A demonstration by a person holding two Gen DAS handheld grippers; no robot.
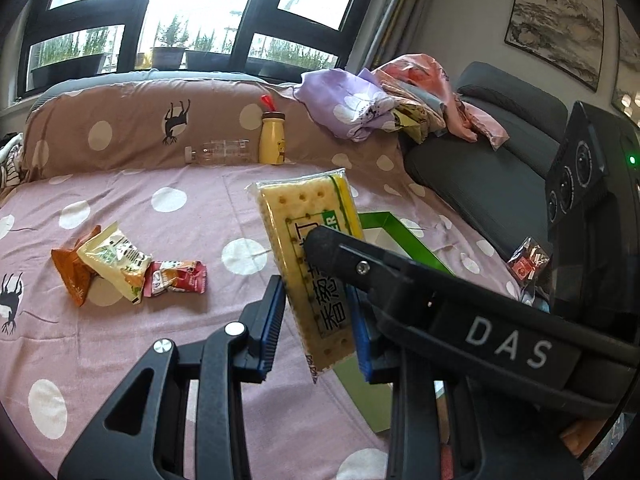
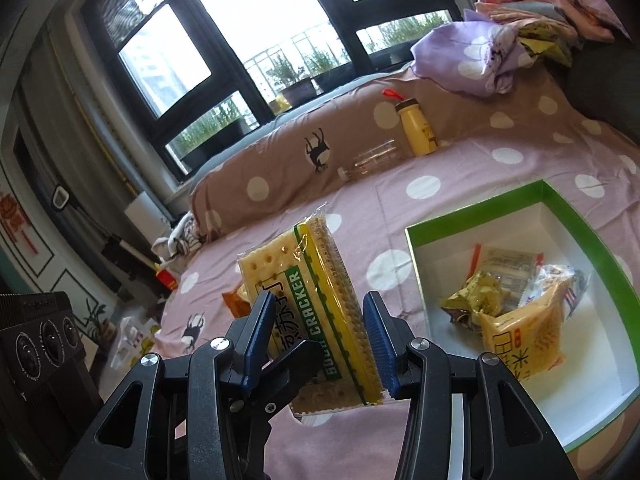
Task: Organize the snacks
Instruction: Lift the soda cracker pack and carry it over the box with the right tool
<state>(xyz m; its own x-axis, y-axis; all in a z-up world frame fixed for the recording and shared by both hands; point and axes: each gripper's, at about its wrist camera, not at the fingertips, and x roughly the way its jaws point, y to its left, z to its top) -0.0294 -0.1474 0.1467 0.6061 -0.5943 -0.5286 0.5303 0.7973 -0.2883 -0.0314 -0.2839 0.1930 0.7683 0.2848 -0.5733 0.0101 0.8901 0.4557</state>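
1. Crackers are the item in hand: one clear-wrapped cracker pack (image 2: 316,316) is held above the bed (image 1: 120,208), raised clear of the dotted sheet and just beside the green box (image 2: 560,200).
2. The left gripper (image 1: 316,320) is closed narrowly on the lower part of the pack, whose flat faces are pressed between the blue pads.
3. The right gripper (image 2: 316,340) is closed on the same pack across its width, so the long packet is steadied by two grips and is kept from swinging or bending.
4. The pack is tilted with its upper end leaning away from the box, probably so that it can be laid in flat.
5. Several wrapped snacks (image 2: 516,304) already lie inside the box, which is judged to be the collecting place.
6. Three loose packets (image 1: 128,264) remain on the sheet, well away from the box, on the far side of the held pack.
7. A yellow bottle (image 1: 272,136) stands beyond the box, against the bolster (image 1: 120,120), apart from the sorting.
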